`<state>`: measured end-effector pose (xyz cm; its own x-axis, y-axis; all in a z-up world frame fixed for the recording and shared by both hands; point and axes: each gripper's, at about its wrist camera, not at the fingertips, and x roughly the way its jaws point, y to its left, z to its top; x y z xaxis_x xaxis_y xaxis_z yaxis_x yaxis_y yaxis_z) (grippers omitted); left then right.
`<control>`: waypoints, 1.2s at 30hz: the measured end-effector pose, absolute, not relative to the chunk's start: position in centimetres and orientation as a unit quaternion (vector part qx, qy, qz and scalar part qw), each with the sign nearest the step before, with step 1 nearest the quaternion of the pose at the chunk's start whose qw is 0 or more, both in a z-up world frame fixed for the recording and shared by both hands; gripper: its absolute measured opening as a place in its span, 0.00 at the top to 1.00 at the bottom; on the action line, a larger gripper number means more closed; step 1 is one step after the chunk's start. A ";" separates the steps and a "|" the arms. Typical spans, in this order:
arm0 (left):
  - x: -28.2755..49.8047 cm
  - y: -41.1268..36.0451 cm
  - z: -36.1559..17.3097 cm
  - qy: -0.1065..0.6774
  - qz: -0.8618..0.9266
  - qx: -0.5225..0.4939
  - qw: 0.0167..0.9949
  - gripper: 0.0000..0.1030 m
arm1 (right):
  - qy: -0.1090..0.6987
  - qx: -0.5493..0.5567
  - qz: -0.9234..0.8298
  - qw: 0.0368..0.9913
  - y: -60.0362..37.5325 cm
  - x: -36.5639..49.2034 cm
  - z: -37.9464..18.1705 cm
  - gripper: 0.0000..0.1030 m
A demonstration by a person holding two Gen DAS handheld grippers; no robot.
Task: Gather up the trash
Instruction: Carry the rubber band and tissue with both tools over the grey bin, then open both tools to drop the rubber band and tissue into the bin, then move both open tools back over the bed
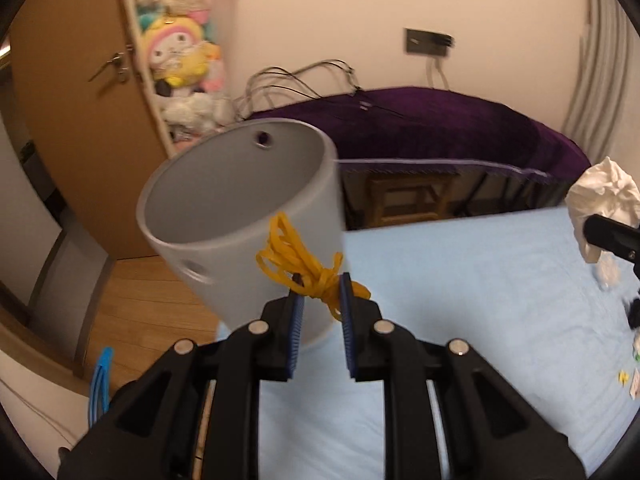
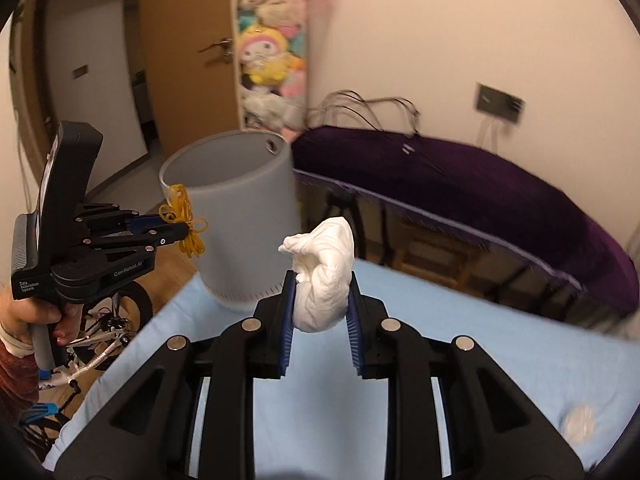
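Observation:
A grey round bin [image 1: 240, 200] stands on the far left corner of the light blue bed [image 1: 460, 320]; it also shows in the right wrist view [image 2: 236, 216]. My left gripper [image 1: 322, 296] is shut on a bundle of yellow rubber bands [image 1: 296, 260] and holds it against the bin's near side, below the rim. In the right wrist view the left gripper [image 2: 186, 232] and the bands [image 2: 184, 220] are at the bin's left side. My right gripper [image 2: 322, 292] is shut on a crumpled white tissue [image 2: 324, 276], held above the bed short of the bin. The tissue also shows in the left wrist view [image 1: 600, 204].
A purple-covered table [image 2: 460, 184] with cables stands behind the bed. A shelf of plush toys [image 2: 272, 52] and a wooden door [image 2: 184, 60] are at the back left. A bicycle [image 2: 104, 328] is on the floor left of the bed. Small scraps [image 1: 628, 376] lie on the bed.

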<state>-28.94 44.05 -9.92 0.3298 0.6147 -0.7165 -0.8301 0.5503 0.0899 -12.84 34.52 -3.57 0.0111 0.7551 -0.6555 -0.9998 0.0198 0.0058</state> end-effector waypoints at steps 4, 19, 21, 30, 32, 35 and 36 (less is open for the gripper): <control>-31.8 47.8 -7.1 0.343 0.480 -0.157 0.792 0.82 | 0.242 -0.256 0.686 0.637 40.8 -16.0 -1.3 0.79; -35.7 56.4 -4.4 0.318 0.498 -0.213 0.778 0.82 | 0.298 -0.238 0.708 0.594 54.2 -20.2 0.5 0.78; -35.7 56.9 -4.6 0.317 0.497 -0.217 0.778 0.82 | 0.310 -0.235 0.704 0.595 55.1 -20.2 0.4 0.71; -34.7 58.5 -4.7 0.310 0.487 -0.210 0.789 0.79 | 0.325 -0.204 0.688 0.616 54.4 -18.3 1.1 0.49; -34.2 58.5 -4.9 0.313 0.485 -0.206 0.790 0.79 | 0.321 -0.207 0.685 0.620 53.6 -17.7 1.1 0.49; -33.4 58.1 -5.0 0.319 0.479 -0.200 0.793 0.79 | 0.317 -0.213 0.680 0.626 52.6 -16.9 1.0 0.49; -33.2 57.9 -5.0 0.320 0.477 -0.198 0.794 0.78 | 0.317 -0.212 0.678 0.628 51.9 -16.5 0.9 0.49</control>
